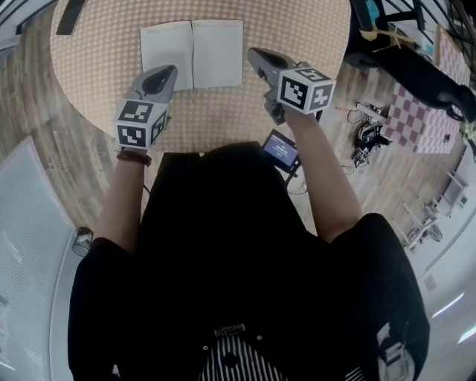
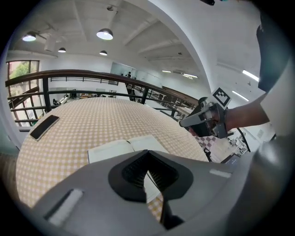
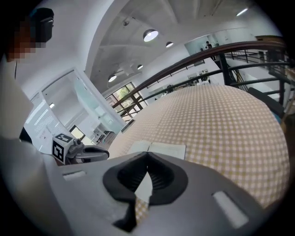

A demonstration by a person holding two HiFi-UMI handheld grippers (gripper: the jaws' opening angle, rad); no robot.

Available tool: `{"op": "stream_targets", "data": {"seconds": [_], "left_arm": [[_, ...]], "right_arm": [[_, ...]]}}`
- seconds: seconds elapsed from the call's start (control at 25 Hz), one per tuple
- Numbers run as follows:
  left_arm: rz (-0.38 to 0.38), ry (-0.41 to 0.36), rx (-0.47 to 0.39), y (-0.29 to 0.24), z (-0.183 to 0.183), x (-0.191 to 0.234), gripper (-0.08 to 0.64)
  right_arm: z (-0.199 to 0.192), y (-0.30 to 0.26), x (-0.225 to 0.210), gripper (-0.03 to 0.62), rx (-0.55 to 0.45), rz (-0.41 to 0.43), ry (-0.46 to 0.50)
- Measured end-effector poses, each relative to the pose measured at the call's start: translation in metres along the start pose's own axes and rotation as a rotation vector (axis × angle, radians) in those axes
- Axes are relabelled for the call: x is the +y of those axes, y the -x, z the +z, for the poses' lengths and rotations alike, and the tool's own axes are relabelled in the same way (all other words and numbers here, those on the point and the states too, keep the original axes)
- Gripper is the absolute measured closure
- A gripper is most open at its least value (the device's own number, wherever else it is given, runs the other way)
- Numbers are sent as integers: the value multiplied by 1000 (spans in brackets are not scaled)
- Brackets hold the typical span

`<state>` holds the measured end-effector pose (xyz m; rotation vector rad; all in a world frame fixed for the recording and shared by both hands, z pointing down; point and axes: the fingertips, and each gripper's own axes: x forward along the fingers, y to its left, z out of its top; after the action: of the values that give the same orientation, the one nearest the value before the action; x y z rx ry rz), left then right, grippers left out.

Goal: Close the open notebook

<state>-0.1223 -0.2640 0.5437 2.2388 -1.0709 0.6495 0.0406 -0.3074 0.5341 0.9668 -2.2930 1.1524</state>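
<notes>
An open white notebook [image 1: 192,53] lies flat with blank pages up on the round table's checked cloth [image 1: 104,67]. My left gripper [image 1: 169,71] hangs above the table just short of the notebook's near left corner, jaws closed tip to tip with nothing between them. At the notebook's near right corner my right gripper [image 1: 253,53] is also shut and empty. In the left gripper view the notebook [image 2: 115,148] lies just past the closed tips [image 2: 147,152], and the right gripper [image 2: 203,120] shows beyond. The right gripper view has the notebook [image 3: 166,150] ahead of its tips [image 3: 147,154].
A dark phone-like slab [image 1: 71,16] lies at the table's far left edge. A small device with a lit blue screen [image 1: 281,151] sits by the person's right side. A dark railing [image 2: 92,76] runs behind the table. Clutter and a checked mat [image 1: 416,111] lie on the floor at right.
</notes>
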Motion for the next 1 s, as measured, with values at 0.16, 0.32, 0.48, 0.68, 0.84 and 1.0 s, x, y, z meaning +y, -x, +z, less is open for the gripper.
{"op": "stream_targets", "data": {"seconds": [0.16, 0.32, 0.48, 0.68, 0.84, 1.0], "left_arm": [[-8, -7, 54, -20, -18, 1, 557], [-24, -7, 103, -38, -35, 0, 557], [-24, 23, 106, -44, -43, 4, 557], [-33, 44, 119, -59, -52, 5, 557], [-56, 22, 125, -66, -49, 0, 557], [-94, -9, 149, -78, -51, -8, 557]], "right_arm": [[-18, -6, -15, 591, 49, -26, -35], [-34, -17, -27, 591, 94, -45, -49], [-47, -27, -35, 591, 145, -65, -37], [-75, -40, -49, 560, 231, -66, -47], [-94, -50, -56, 520, 282, -59, -77], [-103, -59, -63, 460, 301, -43, -115]]}}
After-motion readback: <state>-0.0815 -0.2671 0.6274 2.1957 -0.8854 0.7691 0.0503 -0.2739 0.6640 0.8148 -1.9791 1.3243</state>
